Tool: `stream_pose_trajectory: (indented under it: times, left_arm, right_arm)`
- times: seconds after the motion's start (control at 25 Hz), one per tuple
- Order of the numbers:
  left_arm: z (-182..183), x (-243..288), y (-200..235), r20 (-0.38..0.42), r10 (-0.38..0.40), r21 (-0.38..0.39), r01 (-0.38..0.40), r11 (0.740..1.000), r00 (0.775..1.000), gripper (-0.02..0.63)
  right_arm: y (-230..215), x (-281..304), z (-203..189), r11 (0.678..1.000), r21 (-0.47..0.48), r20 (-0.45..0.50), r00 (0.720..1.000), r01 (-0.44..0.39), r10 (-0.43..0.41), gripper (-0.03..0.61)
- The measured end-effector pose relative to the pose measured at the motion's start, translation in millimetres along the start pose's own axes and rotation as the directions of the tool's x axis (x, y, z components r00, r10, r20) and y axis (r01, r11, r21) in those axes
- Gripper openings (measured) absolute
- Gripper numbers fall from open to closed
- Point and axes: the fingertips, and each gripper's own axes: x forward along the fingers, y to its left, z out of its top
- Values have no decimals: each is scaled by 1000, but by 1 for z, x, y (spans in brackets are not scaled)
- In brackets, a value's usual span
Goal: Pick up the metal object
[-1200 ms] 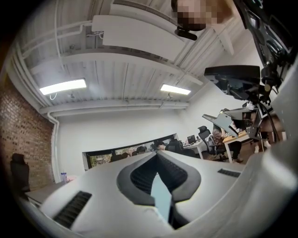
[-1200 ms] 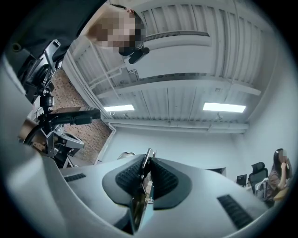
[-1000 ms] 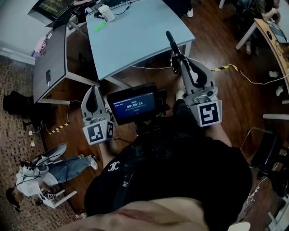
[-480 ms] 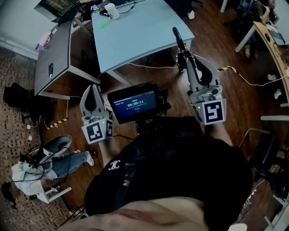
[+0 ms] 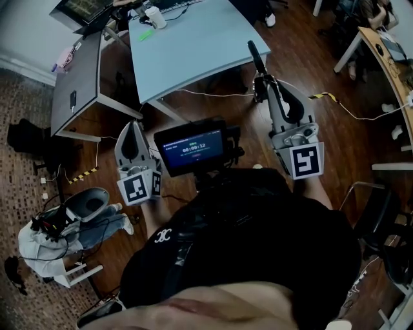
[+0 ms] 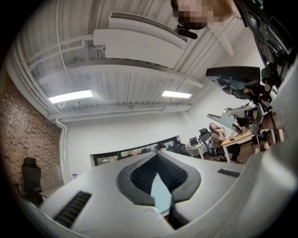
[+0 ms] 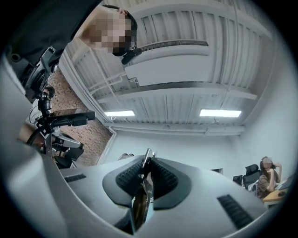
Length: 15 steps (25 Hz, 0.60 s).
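Note:
In the head view my right gripper (image 5: 261, 82) is raised in front of me, shut on a thin metal object whose dark long end (image 5: 254, 54) sticks out past the tips toward the light blue table (image 5: 193, 45). The right gripper view points at the ceiling. There the flat metal object (image 7: 142, 200) stands edge-on between the ribbed pads (image 7: 128, 176) of the right gripper (image 7: 148, 160), its tip poking above them. My left gripper (image 5: 132, 129) is held lower at the left; in its own view the left gripper (image 6: 156, 155) is shut with nothing in it.
A small screen (image 5: 192, 148) is mounted on my chest between the grippers. A grey desk (image 5: 74, 84) stands left of the blue table, which carries a white cup (image 5: 155, 18). A person (image 5: 64, 232) sits low at the left. Cables cross the wooden floor; an office chair (image 5: 381, 219) stands at the right.
My right gripper has shifted slightly right and forward with the metal object still in it. The left gripper has barely moved. The person at the lower left has shifted.

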Motion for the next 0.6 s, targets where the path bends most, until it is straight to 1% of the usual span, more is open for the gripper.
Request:
stream_pose_trajectory:
  times: [0.12,0.28,0.48,0.6]
  left_arm:
    - [7,-1,-6,7,5,6,-5,1000,1000,9]
    - [15,0,-23,4,-9,11,9,1000,1000,9]
    - [19,1,-31,0,-6,6,6,1000,1000,9]
    - [18,0,-33,-3,3,17,-3,1000,1000,9]
  right_arm:
    - [-5,-7,-1,1000,1,-1,1000,-3,3,6]
    - [-13,-15,1,1000,7,3,1000,-3,3,6]
    - [-20,-17,3,1000,4,8,1000,-7,7,6]
    - [-24,-19,0,1000,6,6,1000,-8,8,6]
